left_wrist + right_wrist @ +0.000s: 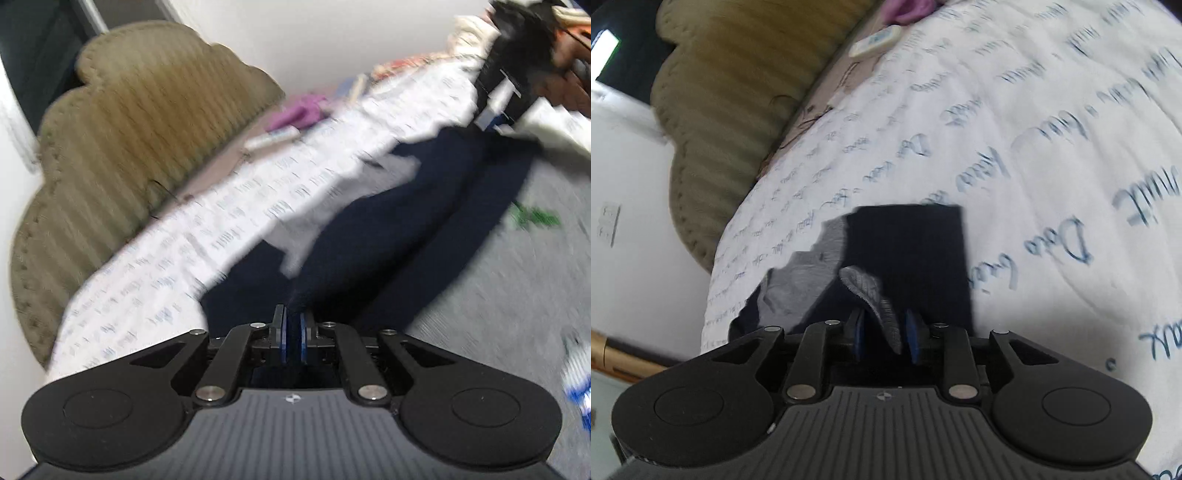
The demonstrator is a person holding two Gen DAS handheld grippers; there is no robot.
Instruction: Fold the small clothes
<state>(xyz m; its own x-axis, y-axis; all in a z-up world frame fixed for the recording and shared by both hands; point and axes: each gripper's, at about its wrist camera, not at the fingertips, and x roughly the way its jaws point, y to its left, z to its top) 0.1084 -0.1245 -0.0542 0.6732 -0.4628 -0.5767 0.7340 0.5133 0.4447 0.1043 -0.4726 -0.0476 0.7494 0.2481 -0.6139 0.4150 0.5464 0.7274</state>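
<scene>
Soft, even indoor light; heavy motion blur ahead of each gripper, fisheye bending at the edges.

The dark navy garment [388, 229] stretches from bottom centre toward the upper right of the left wrist frame, blurred. In the right wrist frame it [908, 251] hangs at centre, its grey ribbed edge [875, 299] curling forward below.

Olive ribbed headboard [140, 122], script-printed white bedsheet [1015, 129] (blue lettering), remote [875, 40]
</scene>
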